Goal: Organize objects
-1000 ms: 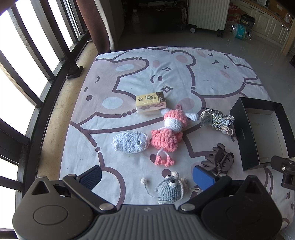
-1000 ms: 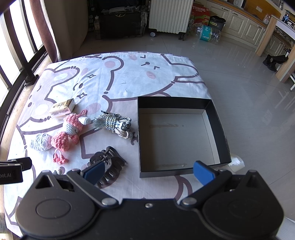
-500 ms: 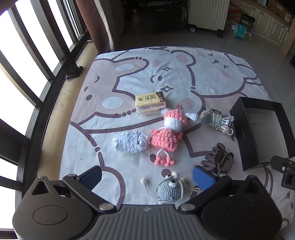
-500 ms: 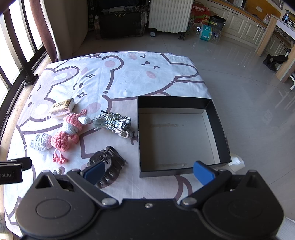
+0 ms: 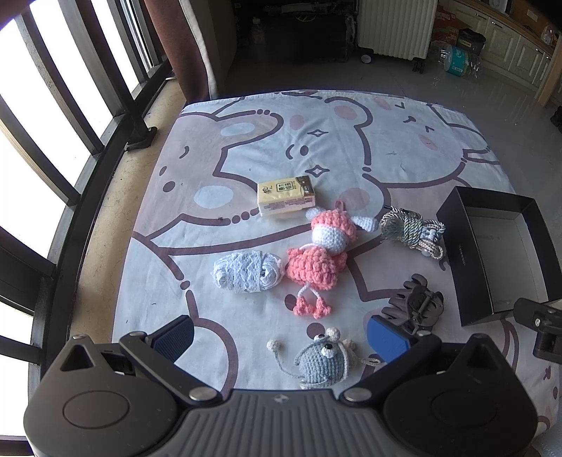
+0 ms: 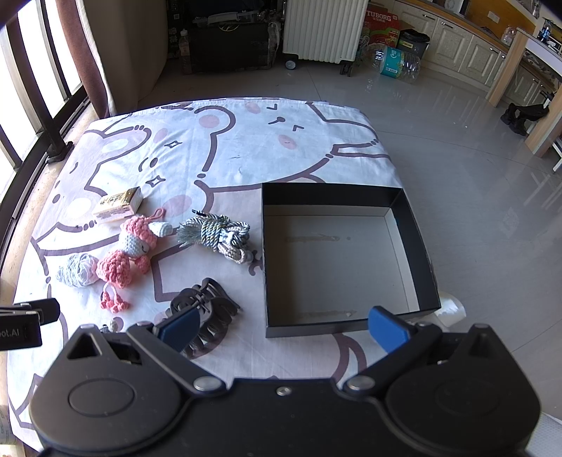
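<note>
On the cartoon-print cloth lie a yellow tissue pack (image 5: 285,195), a pink crochet doll (image 5: 320,255), a white lace roll (image 5: 247,271), a coiled rope (image 5: 411,227), a dark hair claw (image 5: 414,303) and a grey crochet mouse (image 5: 321,360). An empty black box (image 6: 337,253) stands at the right. My left gripper (image 5: 281,337) is open above the near edge, with the mouse between its fingers. My right gripper (image 6: 282,325) is open in front of the box's near wall, the hair claw (image 6: 203,309) by its left finger.
The cloth (image 5: 344,147) covers a low table; its far half is bare. Window bars (image 5: 52,105) run along the left. Tiled floor (image 6: 456,158) lies to the right, with a radiator (image 6: 323,28) and cabinets far behind.
</note>
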{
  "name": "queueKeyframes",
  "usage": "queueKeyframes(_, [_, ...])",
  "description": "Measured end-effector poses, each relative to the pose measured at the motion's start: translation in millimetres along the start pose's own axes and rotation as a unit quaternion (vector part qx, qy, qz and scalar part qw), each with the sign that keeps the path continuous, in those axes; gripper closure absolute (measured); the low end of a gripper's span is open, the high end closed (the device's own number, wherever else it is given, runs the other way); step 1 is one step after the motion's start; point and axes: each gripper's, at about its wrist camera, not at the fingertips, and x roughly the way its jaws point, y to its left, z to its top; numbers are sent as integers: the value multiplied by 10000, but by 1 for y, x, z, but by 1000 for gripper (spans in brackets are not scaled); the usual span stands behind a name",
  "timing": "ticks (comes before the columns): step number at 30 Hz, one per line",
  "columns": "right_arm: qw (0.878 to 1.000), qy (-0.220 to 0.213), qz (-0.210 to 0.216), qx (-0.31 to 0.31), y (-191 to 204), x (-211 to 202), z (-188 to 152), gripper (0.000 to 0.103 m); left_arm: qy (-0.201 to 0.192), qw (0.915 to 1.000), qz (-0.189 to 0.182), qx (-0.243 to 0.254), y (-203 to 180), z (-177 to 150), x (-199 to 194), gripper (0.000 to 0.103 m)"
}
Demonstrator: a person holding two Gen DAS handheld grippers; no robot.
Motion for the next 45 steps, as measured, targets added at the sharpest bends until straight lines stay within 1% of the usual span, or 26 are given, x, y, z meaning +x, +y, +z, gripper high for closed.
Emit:
queueKeyframes(8, [10000, -29, 5, -13, 2, 0, 0, 0, 5, 10000, -7, -31, 1, 1, 0, 0])
queueKeyframes(12, [9999, -62, -2, -124, 8, 6, -2, 0, 7, 9999, -23, -112, 6, 4, 1, 0])
queueKeyframes(18, [9996, -113, 52, -270, 18, 9, 6, 0, 60, 9998, 10, -191, 16, 8, 9, 0])
queueKeyframes(28, [9989, -32, 85, -456, 36, 25, 14, 0, 185, 9998, 42, -62, 24, 9, 24, 0])
queueKeyframes(32, [9990, 12, 163, -409, 42, 31, 18, 0, 271, 9996, -56, -47, 27, 10, 34, 0])
queueKeyframes(36, [9991, 146, 369, -153, 44, 38, 23, 0, 385, 9991, -195, -6, 29, 11, 46, 0])
queueKeyframes(40, [9976, 266, 555, 314, 42, 42, 28, 0, 434, 9984, -348, 99, 27, 11, 56, 0])
queueKeyframes(45, [9904, 437, 851, 995, 39, 49, 33, 0, 396, 9960, -766, 223, 23, 13, 61, 1])
